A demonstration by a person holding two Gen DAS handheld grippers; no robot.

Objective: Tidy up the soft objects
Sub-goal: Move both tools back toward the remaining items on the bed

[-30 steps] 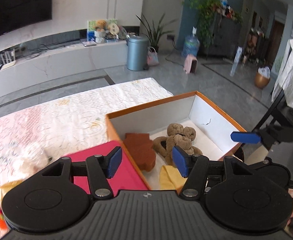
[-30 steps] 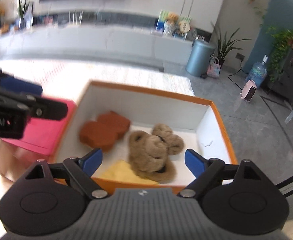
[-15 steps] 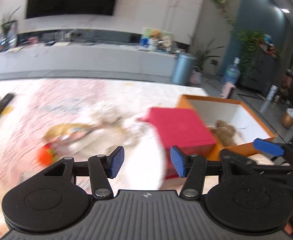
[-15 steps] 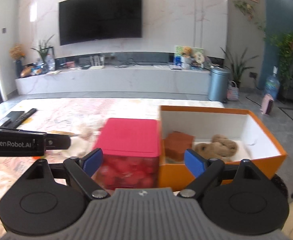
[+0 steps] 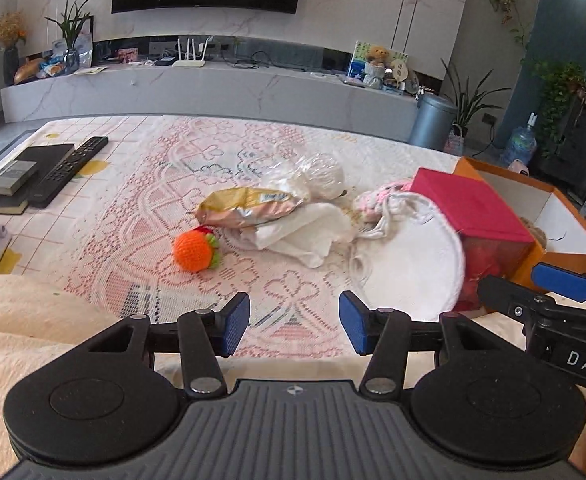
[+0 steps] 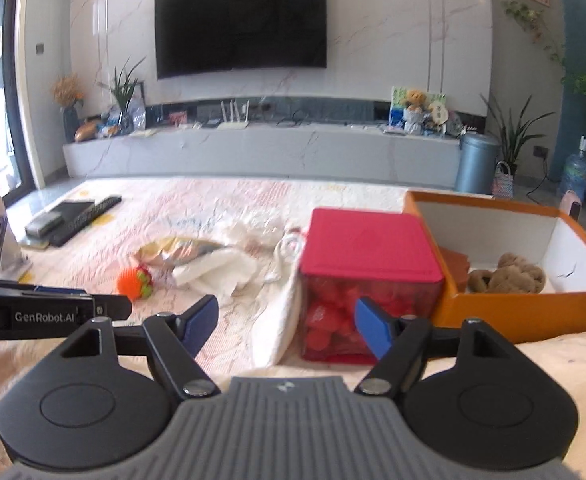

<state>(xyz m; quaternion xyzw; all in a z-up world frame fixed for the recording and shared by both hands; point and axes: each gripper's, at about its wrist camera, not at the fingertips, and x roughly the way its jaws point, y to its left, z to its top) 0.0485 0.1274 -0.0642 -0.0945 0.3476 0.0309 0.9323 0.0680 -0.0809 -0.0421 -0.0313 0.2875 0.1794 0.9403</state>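
Observation:
My left gripper (image 5: pixel 294 326) hovers low over the patterned cloth; its jaws are closing with nothing between them. Ahead of it lie an orange crocheted ball (image 5: pixel 195 250), a foil snack bag (image 5: pixel 249 206), a crumpled white cloth (image 5: pixel 301 232), a round white pad (image 5: pixel 413 264) and a pink knitted piece (image 5: pixel 373 200). My right gripper (image 6: pixel 286 322) is also closing on nothing, just short of the red-lidded box (image 6: pixel 367 240). The orange box (image 6: pixel 525 312) to the right holds a brown teddy bear (image 6: pixel 509 276) and a brown soft piece (image 6: pixel 457 264).
A remote control (image 5: pixel 69 168) and flat dark items (image 5: pixel 13 176) lie at the far left of the table. A clear plastic bag (image 5: pixel 313 172) sits behind the snack bag. Cream fabric (image 5: pixel 21 320) fills the near left. The left gripper's body (image 6: pixel 53 312) juts in at the right view's left edge.
Both views have swung left, from above the orange box to the pile of soft things on the cloth. The right jaws have narrowed a good deal, the left ones slightly.

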